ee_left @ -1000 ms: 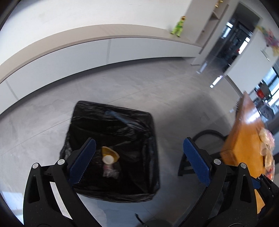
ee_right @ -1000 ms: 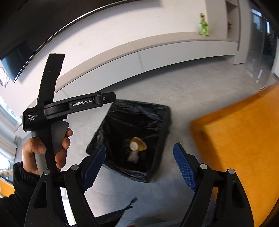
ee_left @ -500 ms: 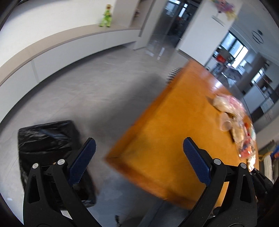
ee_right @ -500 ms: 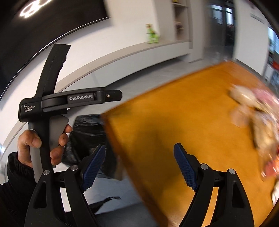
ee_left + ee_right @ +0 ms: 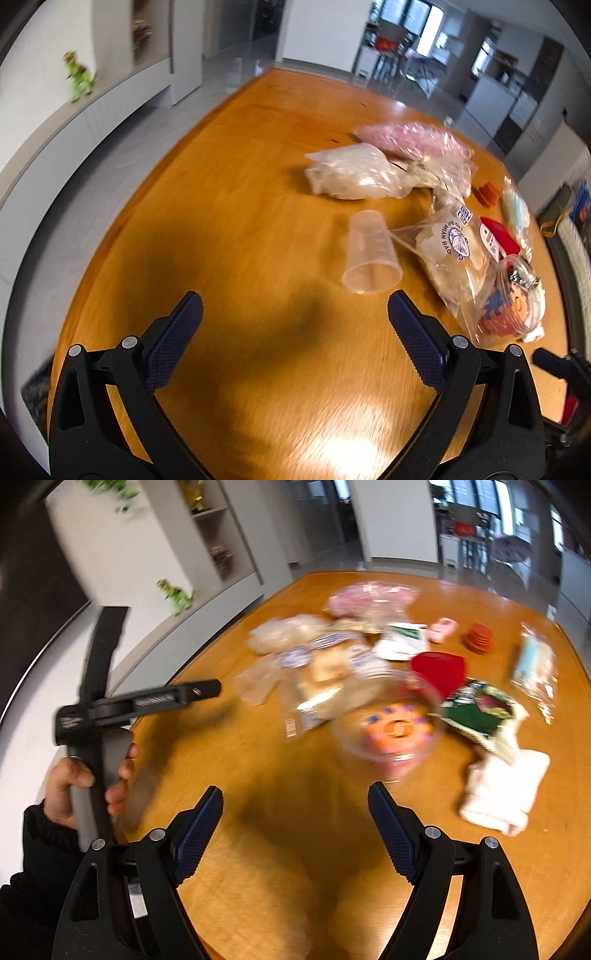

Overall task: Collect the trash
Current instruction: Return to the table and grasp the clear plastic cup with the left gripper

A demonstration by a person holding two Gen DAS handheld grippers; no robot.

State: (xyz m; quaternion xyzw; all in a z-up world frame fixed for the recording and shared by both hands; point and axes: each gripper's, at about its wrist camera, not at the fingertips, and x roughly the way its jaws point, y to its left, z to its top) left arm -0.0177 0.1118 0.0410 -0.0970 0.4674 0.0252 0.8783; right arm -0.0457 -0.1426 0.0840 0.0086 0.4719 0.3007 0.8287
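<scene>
Trash lies scattered on an orange wooden table (image 5: 229,206). A clear plastic cup (image 5: 370,258) lies on its side just ahead of my left gripper (image 5: 293,325), which is open and empty above the table. Beside the cup are a clear printed bag (image 5: 450,254), a crumpled clear bag (image 5: 351,171) and a pink bag (image 5: 410,138). My right gripper (image 5: 295,819) is open and empty, short of a clear lidded bowl with an orange item (image 5: 391,731). White tissue (image 5: 498,790), a green wrapper (image 5: 476,705) and a red lid (image 5: 437,668) lie to its right.
The left hand-held gripper (image 5: 107,709) shows at the left of the right wrist view, over the table's left edge. A corner of the black bin bag (image 5: 35,391) shows on the floor at the table's left. A green toy (image 5: 77,75) stands on a wall ledge.
Both grippers have swung right from the black-bagged bin on the floor to above the table. The trash pile is now in front of them. Both stay open and empty.
</scene>
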